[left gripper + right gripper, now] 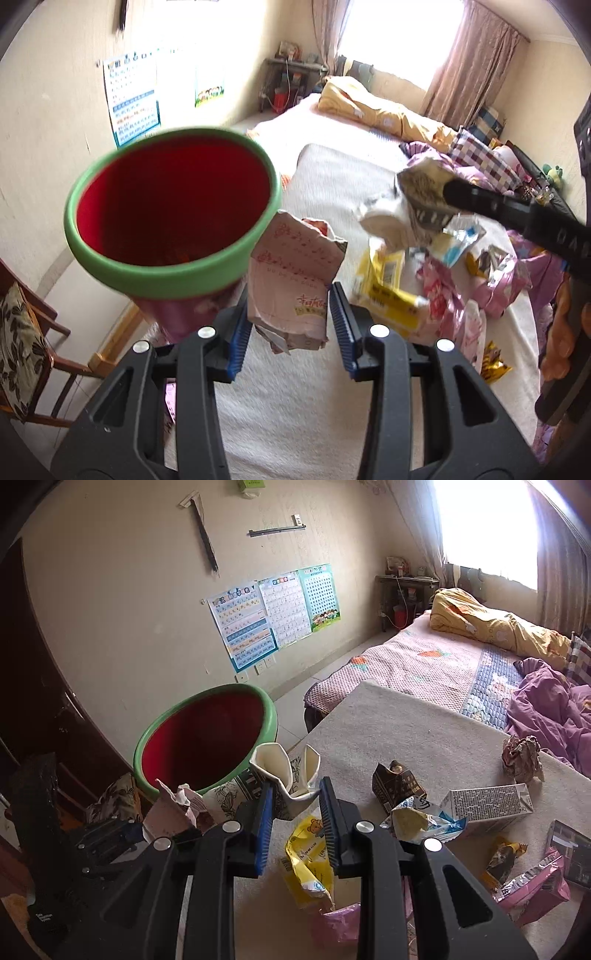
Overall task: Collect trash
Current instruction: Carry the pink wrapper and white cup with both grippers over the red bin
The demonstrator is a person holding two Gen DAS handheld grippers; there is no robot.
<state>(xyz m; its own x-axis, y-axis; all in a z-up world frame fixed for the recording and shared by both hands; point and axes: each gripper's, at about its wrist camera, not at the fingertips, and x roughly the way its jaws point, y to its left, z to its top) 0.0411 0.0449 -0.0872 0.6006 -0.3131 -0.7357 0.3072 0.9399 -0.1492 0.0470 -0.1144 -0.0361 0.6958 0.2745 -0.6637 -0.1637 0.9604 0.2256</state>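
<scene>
At the far left, a red bin with a green rim (207, 744) stands off the edge of the surface (424, 731), its mouth open and unobstructed. Just beside it, the left gripper (291, 317) holds its fingers pinched on a torn pink carton (295, 280), lifted clear of the surface. Next, the right gripper (295, 812) has its fingers pinched on a crumpled white carton (291, 775), also raised, close to the bin's rim. Below it lies one yellow wrapper (308, 860). Further right the trash is scattered: one dark torn carton (397, 781), one blue-and-white wrapper (421, 818), one grey box (487, 803), one crumpled brown ball (522, 757), one pink packet (535, 890). The surface's far edge meets the bed (424, 657); its middle stretch lies bare.
</scene>
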